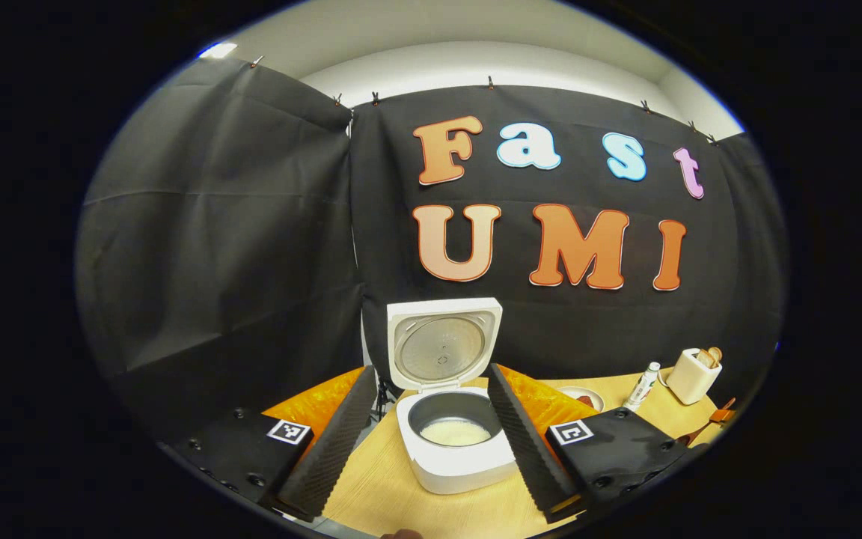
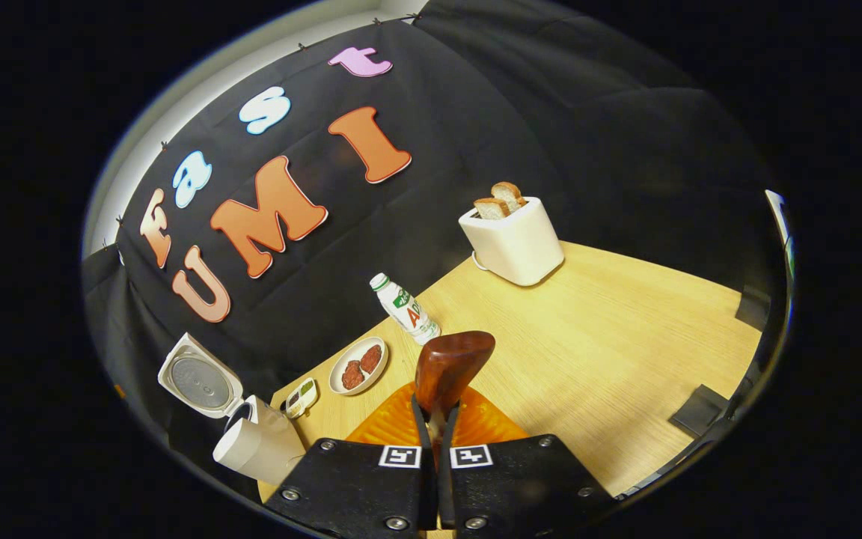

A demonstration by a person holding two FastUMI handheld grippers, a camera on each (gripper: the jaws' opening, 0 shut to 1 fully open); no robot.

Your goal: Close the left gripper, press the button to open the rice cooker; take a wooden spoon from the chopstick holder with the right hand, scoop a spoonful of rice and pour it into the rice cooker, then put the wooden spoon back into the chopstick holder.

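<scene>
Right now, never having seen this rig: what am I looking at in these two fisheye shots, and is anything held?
There is no robot arm. A person carries a two-finger gripper in each hand, and each gripper has a fisheye camera looking forward along its own fingers.

Left gripper view: the left gripper is open, with its fingers spread either side of the rice cooker. The cooker's lid stands up, and there is rice in the pot.

Right gripper view: the right gripper is shut on the wooden spoon, whose bowl points away from the camera.

On the wooden table are a toaster with bread in it, a bottle and a plate of dark food. The cooker shows again at lower left.
</scene>
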